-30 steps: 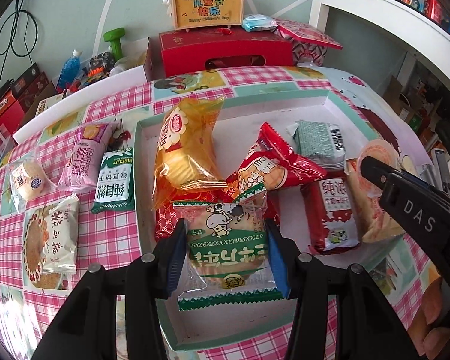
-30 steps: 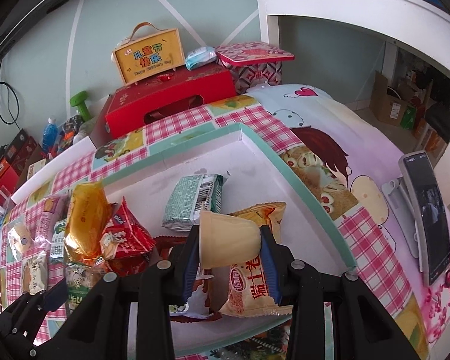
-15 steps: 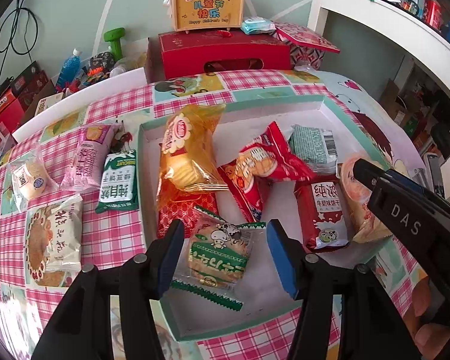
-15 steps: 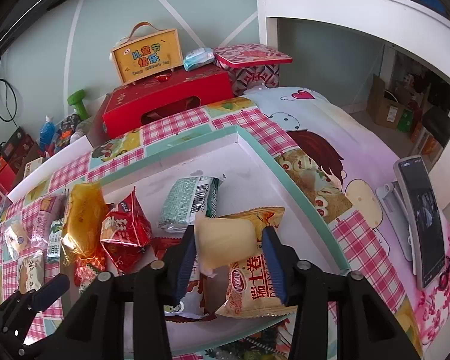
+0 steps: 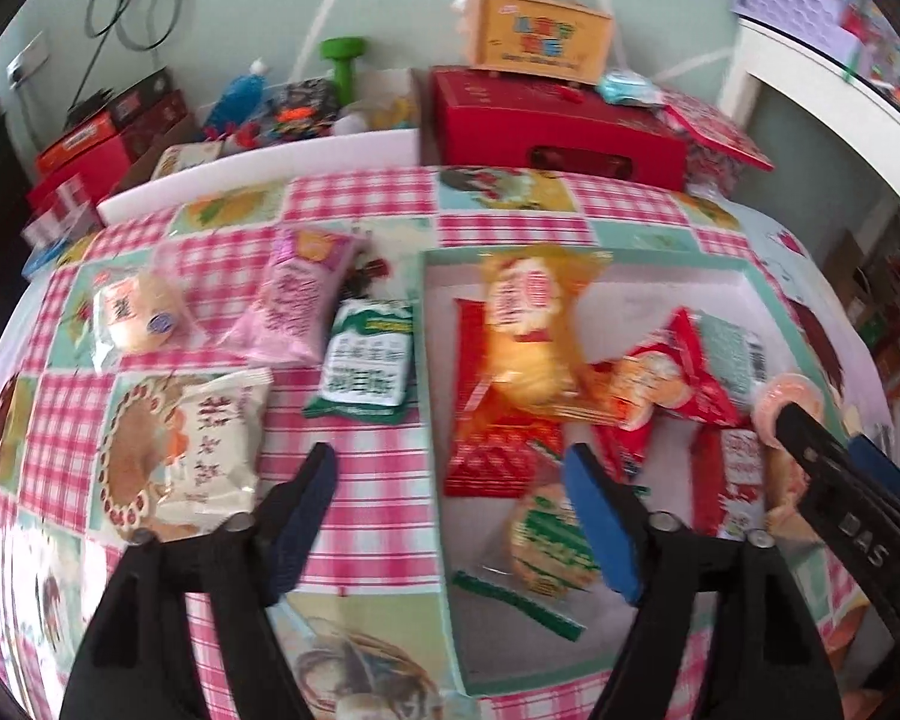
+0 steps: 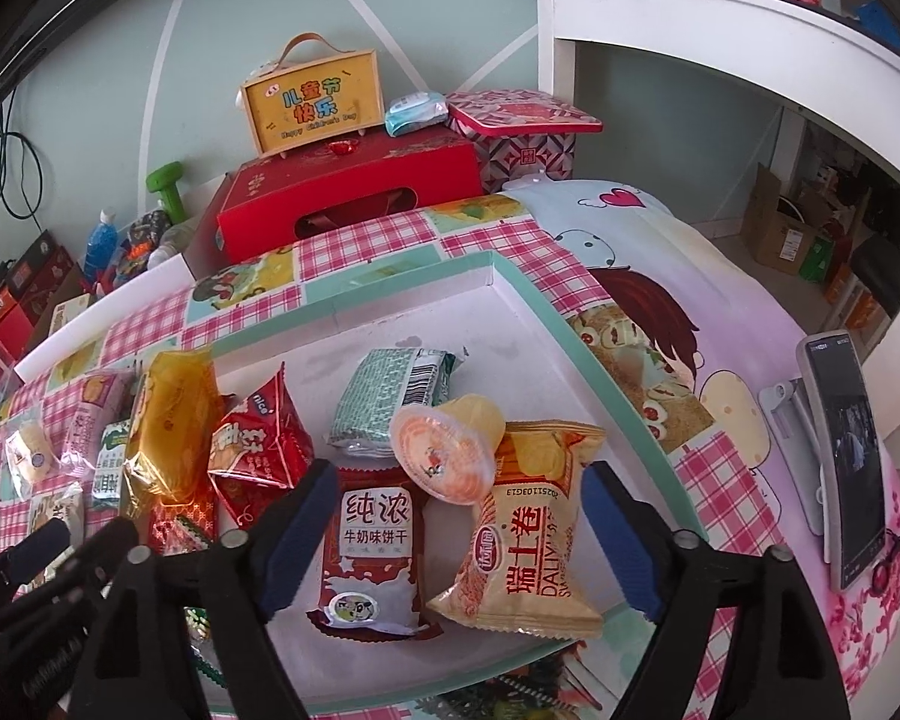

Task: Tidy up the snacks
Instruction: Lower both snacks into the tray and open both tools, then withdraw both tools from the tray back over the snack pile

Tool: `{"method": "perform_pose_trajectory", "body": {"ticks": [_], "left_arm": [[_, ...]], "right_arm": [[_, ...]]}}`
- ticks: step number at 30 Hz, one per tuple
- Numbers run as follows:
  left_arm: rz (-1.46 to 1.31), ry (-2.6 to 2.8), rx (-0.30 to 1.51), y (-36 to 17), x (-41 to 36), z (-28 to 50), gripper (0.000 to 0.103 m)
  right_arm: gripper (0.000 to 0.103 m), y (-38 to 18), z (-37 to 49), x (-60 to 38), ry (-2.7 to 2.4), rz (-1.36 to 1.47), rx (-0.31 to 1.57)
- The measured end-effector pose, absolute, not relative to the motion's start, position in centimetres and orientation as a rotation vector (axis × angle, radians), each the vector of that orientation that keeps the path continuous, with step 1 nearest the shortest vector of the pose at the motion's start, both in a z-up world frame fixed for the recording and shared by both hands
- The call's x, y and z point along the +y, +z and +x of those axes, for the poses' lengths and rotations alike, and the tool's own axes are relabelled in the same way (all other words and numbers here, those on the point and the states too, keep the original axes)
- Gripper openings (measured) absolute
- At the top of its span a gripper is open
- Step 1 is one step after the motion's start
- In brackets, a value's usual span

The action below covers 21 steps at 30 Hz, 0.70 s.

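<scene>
Both grippers have let go: the left gripper (image 5: pixel 450 516) and right gripper (image 6: pixel 459 531) are opening, nothing between their jaws. Green cookie packet (image 5: pixel 549 546) and jelly cup (image 6: pixel 447 447) now lie in the tray (image 6: pixel 606 360). Risk: the cup, tipped on the yellow packet (image 6: pixel 528 528), may roll off if nudged.

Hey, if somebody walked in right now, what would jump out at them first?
The white tray heaped with bright snack packets in the middle of the pink checked tablecloth, a jelly cup tipped on the yellow Swiss roll pack. Then the red gift box behind it, with the yellow case on top.
</scene>
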<state>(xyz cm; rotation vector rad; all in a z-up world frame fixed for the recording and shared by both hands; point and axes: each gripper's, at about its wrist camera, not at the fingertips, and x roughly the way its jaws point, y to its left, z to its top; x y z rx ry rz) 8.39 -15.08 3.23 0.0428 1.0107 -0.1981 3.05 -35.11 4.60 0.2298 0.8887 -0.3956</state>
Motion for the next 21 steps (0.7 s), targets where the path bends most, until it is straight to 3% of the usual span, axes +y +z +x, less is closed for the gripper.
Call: {"method": "perform_pose_trajectory", "body": {"ticks": [4,7,21], "left_arm": [[0.019,-0.150,1.012,2.9,-13.8,9.0,0.084],[0.007,-0.110,1.014,2.6,-12.9,9.4,0.093],[-0.013,-0.017,1.002,2.9,-9.5,10.2,0.095]], "right_arm": [[0.094,4.7,3.2,-34.7,-0.384,0.228,0.884],[0.103,4.9,3.3,-34.2,-0.373,0.216,0.872],[0.103,5.7,4.0,-31.5,-0.297,0.196,0.851]]}}
